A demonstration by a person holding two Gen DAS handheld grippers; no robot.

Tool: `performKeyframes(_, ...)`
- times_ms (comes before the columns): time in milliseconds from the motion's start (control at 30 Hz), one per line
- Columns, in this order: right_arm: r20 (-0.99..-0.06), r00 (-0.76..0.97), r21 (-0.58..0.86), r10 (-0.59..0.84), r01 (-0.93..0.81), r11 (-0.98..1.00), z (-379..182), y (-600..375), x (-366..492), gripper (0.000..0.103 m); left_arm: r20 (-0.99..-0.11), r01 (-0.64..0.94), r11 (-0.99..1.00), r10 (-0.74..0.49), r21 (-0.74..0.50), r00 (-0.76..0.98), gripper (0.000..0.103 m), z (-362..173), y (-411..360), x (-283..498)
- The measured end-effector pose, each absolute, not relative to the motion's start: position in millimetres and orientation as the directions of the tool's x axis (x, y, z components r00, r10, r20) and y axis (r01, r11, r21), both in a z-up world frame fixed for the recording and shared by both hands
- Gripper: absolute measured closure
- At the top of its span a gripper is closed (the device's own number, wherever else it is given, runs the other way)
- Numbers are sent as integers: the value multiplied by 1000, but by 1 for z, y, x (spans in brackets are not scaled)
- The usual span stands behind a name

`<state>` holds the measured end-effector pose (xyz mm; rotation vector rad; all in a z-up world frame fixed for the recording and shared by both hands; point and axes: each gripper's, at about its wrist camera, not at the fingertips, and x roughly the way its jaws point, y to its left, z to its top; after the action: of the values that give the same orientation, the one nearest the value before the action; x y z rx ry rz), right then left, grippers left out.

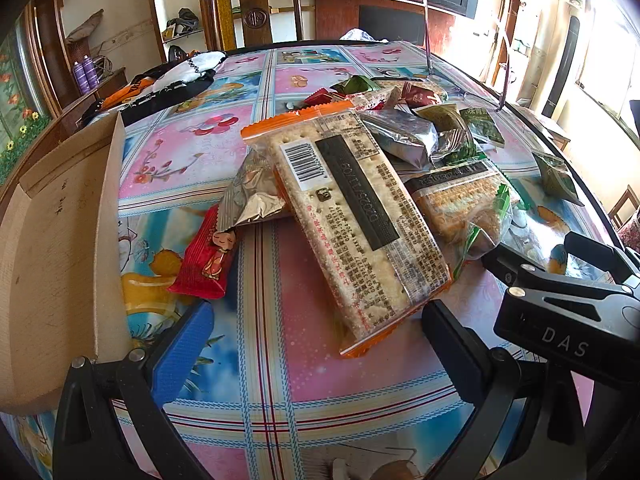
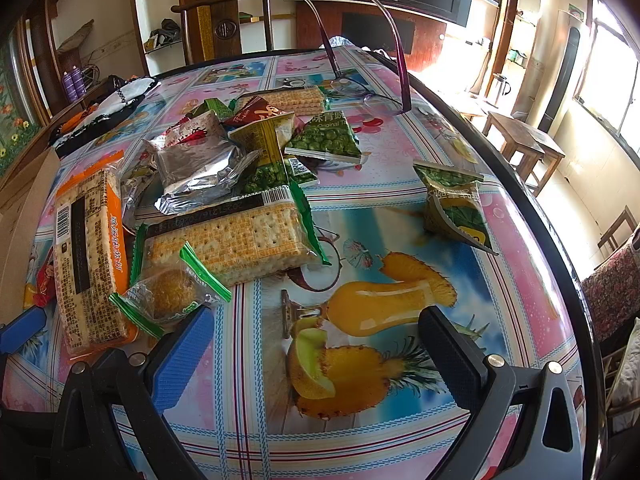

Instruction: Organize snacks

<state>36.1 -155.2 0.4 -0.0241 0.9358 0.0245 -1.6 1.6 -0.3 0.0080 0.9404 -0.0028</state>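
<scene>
"DAS" on right claw (image 1: 560, 248); "Original" on pea pkt (image 2: 326, 140)

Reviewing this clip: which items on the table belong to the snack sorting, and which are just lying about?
Part of the job: orange cracker pack, green cracker pack, silver packet, green pea bags, red packet, cardboard box.

Lying about: eyeglasses, clothing, chair.

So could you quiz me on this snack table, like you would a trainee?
1. True or false: the left tool is shut on the orange cracker pack.
2. Which lies apart from the pile: A) silver pouch B) lone green pea bag C) green cracker pack?
3. What non-snack item sits on the table beyond the pile?

Key:
1. False; both tools are open and empty, the right tool too.
2. B.
3. Glasses.
</scene>
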Motion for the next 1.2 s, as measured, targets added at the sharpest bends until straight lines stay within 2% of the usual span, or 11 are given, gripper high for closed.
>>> performKeyframes(733, -805, 593, -10, 11, -32, 999, 0, -155, 36, 1, -808, 2, 1000, 4, 7, 590, 0, 4, 1, 0)
performKeyframes(967, -805, 593, -11, 4, -21, 1000, 1, -154, 35, 1, -826, 153, 988, -81, 6, 558, 0, 4, -6, -7)
performKeyframes(1000, -805, 593, -13, 2, -20, 1000, 1, -154, 36, 1, -805, 166, 986, -96, 3, 585, 0, 3, -10, -10)
performKeyframes(1100, -805, 593, -12, 2, -20, 1000, 0, -154, 36, 1, -833, 195, 980, -82, 31, 548, 0, 4, -13, -11)
performKeyframes(1200, -812, 583, -12, 17, -47, 999, 1, -154, 34, 1, -835, 199, 980, -101, 10, 542, 0, 6, -11, -12)
